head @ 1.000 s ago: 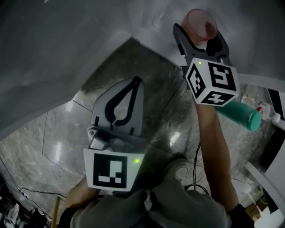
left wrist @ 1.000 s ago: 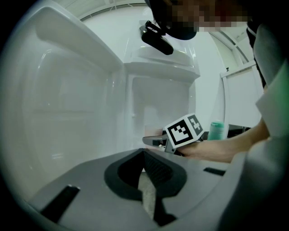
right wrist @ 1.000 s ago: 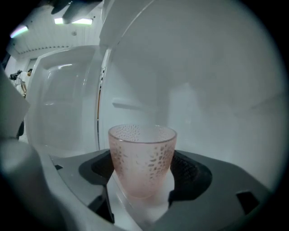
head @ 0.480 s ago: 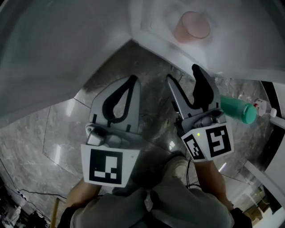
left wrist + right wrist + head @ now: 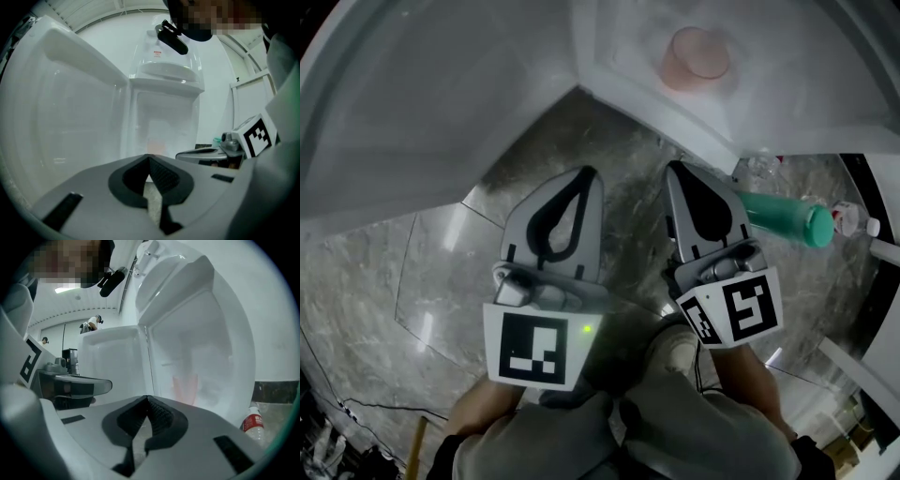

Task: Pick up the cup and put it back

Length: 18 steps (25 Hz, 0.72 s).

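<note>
A translucent pink cup stands upright on a white ledge inside an open white cabinet; nothing holds it. It shows faintly through frosted plastic in the right gripper view and as a pale smudge in the left gripper view. My right gripper hangs well short of the cup over the floor. Its jaws have just been closing and now meet with nothing between them. Beside it my left gripper is shut and empty. Both point toward the cabinet.
The cabinet's white door stands open at the left. A teal bottle and a clear bottle with a red label lie on the grey marble floor at the right. A person stands far off.
The right gripper let go of the cup on the ledge, drew back to beside the left gripper, and its jaws went from open to shut. The left gripper has barely moved.
</note>
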Available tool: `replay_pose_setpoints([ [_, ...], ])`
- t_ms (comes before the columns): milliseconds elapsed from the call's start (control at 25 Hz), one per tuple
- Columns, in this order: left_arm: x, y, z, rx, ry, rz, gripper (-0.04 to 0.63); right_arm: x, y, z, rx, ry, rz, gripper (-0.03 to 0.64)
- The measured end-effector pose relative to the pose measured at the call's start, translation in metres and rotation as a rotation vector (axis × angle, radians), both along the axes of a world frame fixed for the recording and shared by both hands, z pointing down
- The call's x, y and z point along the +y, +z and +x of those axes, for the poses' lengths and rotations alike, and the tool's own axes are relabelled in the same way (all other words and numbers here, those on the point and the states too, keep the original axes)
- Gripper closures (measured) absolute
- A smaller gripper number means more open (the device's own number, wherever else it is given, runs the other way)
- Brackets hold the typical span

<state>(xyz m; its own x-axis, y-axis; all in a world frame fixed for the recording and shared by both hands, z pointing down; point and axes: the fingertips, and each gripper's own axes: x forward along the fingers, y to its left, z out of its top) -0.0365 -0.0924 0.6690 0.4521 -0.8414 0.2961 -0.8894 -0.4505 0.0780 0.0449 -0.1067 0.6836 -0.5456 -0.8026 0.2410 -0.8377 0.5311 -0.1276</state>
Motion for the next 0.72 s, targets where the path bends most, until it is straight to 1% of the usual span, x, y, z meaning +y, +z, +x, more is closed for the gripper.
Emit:
replay_pose_setpoints([
  [160, 0.001, 0.002, 0.003, 0.001, 0.001, -0.014, 0.583, 0.002, -0.003, -0.001, 0.009, -0.010, 0.012, 0.606],
  [520, 0.000, 0.006, 0.011, 0.003, 0.017, -0.021, 0.583, 0.004, 0.001, 0.001, 0.010, -0.013, 0.003, 0.606],
  [720, -0.001, 0.011, 0.009, 0.007, 0.017, -0.031, 0.583, 0.005, 0.007, -0.005, 0.014, -0.027, -0.008, 0.606],
])
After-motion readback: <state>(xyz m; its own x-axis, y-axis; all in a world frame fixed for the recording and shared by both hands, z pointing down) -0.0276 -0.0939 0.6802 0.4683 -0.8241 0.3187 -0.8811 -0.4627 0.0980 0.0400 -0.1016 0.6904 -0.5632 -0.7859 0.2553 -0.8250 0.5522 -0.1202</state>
